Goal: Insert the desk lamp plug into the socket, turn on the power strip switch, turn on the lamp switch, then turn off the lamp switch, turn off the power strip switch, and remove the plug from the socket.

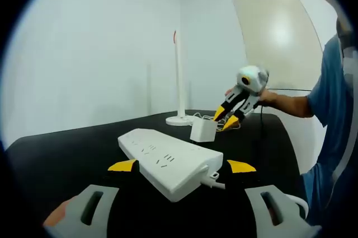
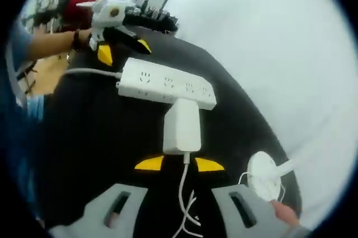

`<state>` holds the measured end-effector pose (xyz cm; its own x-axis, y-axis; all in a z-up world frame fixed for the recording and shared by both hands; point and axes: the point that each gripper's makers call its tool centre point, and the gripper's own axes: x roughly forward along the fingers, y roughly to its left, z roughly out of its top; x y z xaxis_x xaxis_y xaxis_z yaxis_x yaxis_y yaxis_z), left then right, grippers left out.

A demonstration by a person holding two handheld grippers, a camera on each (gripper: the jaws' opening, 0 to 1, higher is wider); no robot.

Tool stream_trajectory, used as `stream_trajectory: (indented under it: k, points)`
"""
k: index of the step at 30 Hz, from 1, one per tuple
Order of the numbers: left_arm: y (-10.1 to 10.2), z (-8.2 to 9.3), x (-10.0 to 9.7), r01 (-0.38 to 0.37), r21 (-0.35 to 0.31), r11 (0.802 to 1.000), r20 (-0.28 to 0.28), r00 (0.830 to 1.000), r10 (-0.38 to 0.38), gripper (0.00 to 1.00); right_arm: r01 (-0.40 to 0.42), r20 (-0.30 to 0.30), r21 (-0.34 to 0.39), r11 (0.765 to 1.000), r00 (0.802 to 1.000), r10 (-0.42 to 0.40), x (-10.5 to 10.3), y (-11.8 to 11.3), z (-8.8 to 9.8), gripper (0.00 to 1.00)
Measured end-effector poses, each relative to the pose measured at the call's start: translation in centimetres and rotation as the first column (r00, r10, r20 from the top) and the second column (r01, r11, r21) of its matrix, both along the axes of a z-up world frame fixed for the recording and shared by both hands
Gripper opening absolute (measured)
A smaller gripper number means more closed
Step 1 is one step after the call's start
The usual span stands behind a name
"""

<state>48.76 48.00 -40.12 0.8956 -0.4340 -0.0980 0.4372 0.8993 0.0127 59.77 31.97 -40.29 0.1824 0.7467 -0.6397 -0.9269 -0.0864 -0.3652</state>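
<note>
In the right gripper view the lamp's white plug adapter [image 2: 182, 127] stands at twelve o'clock from the right gripper [image 2: 179, 164], just ahead of its yellow tips; its long axis runs straight away from the jaws, and its far end meets the side of the power strip [image 2: 166, 88]. Whether it is seated in a socket or only pressed against the strip cannot be told. The jaws sit narrow, one tip to each side of the adapter's near end and its cord [image 2: 183, 193], seemingly closed on it, though contact is not sure. This gripper is plainly the nearer one to the plug.

In the left gripper view the left gripper [image 1: 182, 166] stands wide, its tips flanking the strip's cable end, apart from it. The lamp base [image 2: 263, 175] lies at four o'clock from the adapter.

Counted: one strip, one adapter, one lamp [image 1: 178, 75], two grippers
</note>
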Motion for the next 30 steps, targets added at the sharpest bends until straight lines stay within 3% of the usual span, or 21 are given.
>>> stream_trajectory:
  k: [2, 4, 9, 11, 18, 30]
  points:
    - [0.0, 0.0, 0.0, 0.001, 0.000, 1.000, 0.000, 1.000, -0.001, 0.59, 0.007, -0.101, -0.037, 0.999, 0.995, -0.011, -0.4, -0.2, 0.1, 0.21]
    - [-0.1, 0.0, 0.0, 0.000, 0.000, 1.000, 0.001, 1.000, 0.000, 0.59, -0.019, -0.147, -0.076, 0.997, 0.989, 0.007, -0.5, -0.4, 0.1, 0.21]
    - [-0.1, 0.1, 0.0, 0.000, -0.006, 1.000, 0.005, 1.000, 0.000, 0.59, -0.007, -0.167, -0.148, 0.989, 0.986, -0.018, 0.7, -0.3, -0.2, 0.20]
    - [-0.1, 0.1, 0.0, -0.001, -0.005, 1.000, 0.004, 1.000, 0.001, 0.59, -0.018, -0.225, -0.186, 0.982, 0.974, -0.025, 0.1, -0.5, -0.5, 0.19]
    - [-0.1, 0.1, 0.0, 0.002, -0.009, 1.000, 0.007, 1.000, -0.002, 0.59, -0.040, -0.255, -0.281, 0.959, 0.966, -0.034, 0.4, -0.4, -1.2, 0.18]
    - [-0.1, 0.2, -0.1, 0.005, -0.014, 1.000, 0.011, 1.000, -0.005, 0.59, -0.083, -0.287, -0.359, 0.930, 0.958, -0.025, 0.8, 0.5, -2.3, 0.13]
